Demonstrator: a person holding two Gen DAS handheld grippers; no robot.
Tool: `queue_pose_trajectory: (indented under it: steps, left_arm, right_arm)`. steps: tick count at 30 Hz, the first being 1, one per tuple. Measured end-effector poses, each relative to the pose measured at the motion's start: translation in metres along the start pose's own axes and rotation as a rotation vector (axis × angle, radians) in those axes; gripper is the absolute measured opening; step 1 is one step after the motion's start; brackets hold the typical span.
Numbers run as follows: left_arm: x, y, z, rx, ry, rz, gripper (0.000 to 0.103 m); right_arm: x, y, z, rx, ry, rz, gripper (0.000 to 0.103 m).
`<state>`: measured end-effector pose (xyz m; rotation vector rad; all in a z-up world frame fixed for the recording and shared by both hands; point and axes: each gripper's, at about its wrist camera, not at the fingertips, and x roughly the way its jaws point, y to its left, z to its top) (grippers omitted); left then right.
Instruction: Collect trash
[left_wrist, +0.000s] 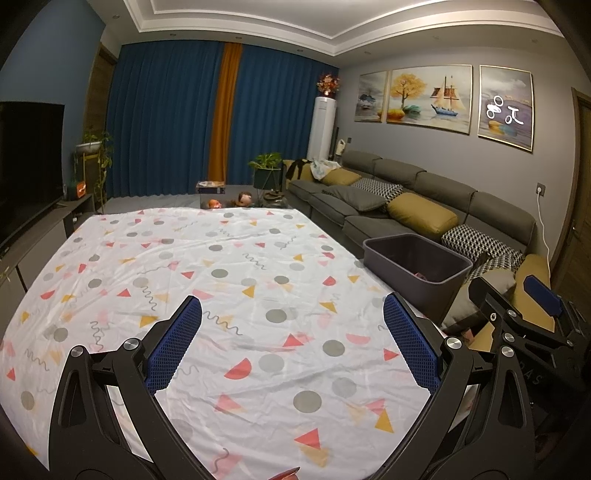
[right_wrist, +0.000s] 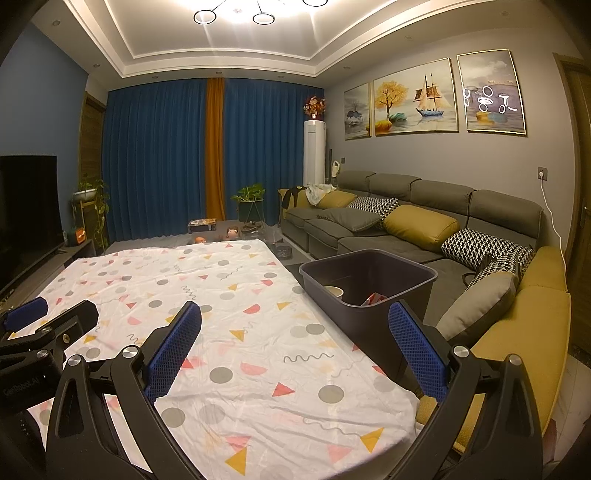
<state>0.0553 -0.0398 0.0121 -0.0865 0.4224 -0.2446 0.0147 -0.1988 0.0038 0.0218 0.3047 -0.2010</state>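
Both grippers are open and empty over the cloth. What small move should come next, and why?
Probably draw the left gripper back toward the near edge: a small red scrap shows there, the only loose piece seen on the cloth. The bin already holds a cup and a wrapper. The right gripper can wait, open.

Left gripper (left_wrist: 291, 343) was wide open, blue-padded fingers (left_wrist: 177, 343) spread far apart, nothing between them, pointing toward the far side of the room. Right gripper (right_wrist: 295, 350) was the same: fingers (right_wrist: 417, 350) splayed, empty, level and facing forward. The two sat side by side, near each other; each one's black frame showed at the edge of the other's view.
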Motion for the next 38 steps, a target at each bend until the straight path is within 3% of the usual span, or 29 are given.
queue_pose_trajectory:
  steps: [15,19,28,32,38]
  left_arm:
    - [-0.0005,-0.0021,0.0005,0.011,-0.003,-0.002,0.097]
    - [0.0003,-0.0055,0.0011,0.028,-0.001,-0.003,0.085]
    - [0.002,-0.0065,0.0005,0.027,0.005,0.004,0.085]
    - [0.0032,-0.0055,-0.0021,0.025,0.007,0.03,0.093]
    - [0.0034,-0.003,-0.0023,0.018,0.006,0.051,0.095]
  right_arm:
    - [0.0002,-0.0002,-0.0002,0.001,0.002,-0.001,0.098]
    - [-0.0001,-0.0013,-0.0004,0.002,0.002,0.0,0.098]
    - [-0.0007,-0.0034,-0.0027,0.006,0.004,0.001,0.098]
    - [-0.0006,-0.0037,-0.0038,0.006,0.005,0.003,0.098]
    - [-0.0003,-0.0051,-0.0047,0.015,0.006,0.002,0.098]
